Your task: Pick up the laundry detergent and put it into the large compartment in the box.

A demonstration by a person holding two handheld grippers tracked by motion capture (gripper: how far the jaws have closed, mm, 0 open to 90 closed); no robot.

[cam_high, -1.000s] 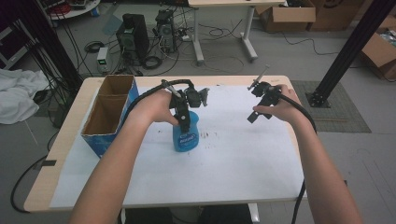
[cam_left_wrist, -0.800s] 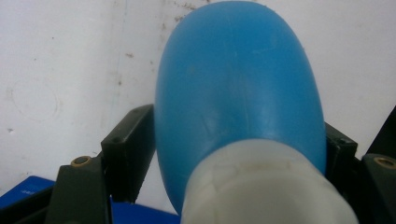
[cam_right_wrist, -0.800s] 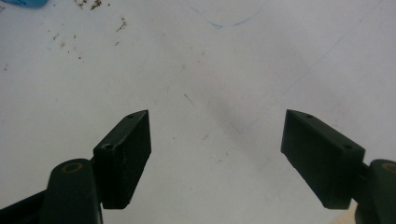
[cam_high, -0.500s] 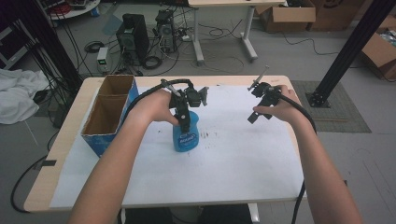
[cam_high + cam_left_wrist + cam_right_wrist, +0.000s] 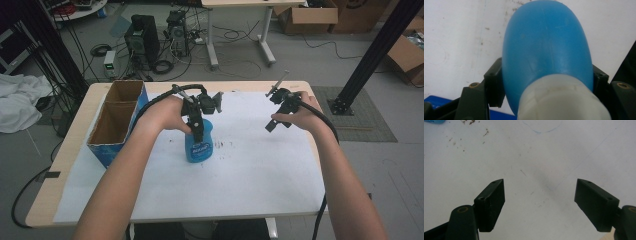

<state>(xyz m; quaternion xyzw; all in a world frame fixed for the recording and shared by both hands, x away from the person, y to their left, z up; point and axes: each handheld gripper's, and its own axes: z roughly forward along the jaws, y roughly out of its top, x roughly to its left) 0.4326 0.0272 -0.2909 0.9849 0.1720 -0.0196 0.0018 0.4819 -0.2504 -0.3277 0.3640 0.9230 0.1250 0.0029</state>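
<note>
A blue bottle [image 5: 200, 141] stood upright near the middle of the table [image 5: 80, 132], on the white sheet [image 5: 250, 165] that covered most of the top. It carried a label with white lettering on its front, too blurred to read. The left gripper [image 5: 199, 131] came down on it from above, its two black jaws pressed against opposite sides of the bottle just below the whitish neck [image 5: 564, 100], so it was clamped on the bottle; the left gripper view made that contact plain, with the blue body [image 5: 546, 45] bulging between the jaws. The left hand [image 5: 165, 114] wrapped the handle, forearm reaching in from the near edge. To the right, well apart from the bottle, the right hand [image 5: 300, 112] held the right gripper [image 5: 540, 202] above bare sheet, tipped downward, its jaws spread wide with nothing between them. That gripper's own view showed small brown specks and a faint blue pen arc on the white surface. At the table's left edge sat an open cardboard box [image 5: 117, 120] with blue outer sides, split into two compartments.
</note>
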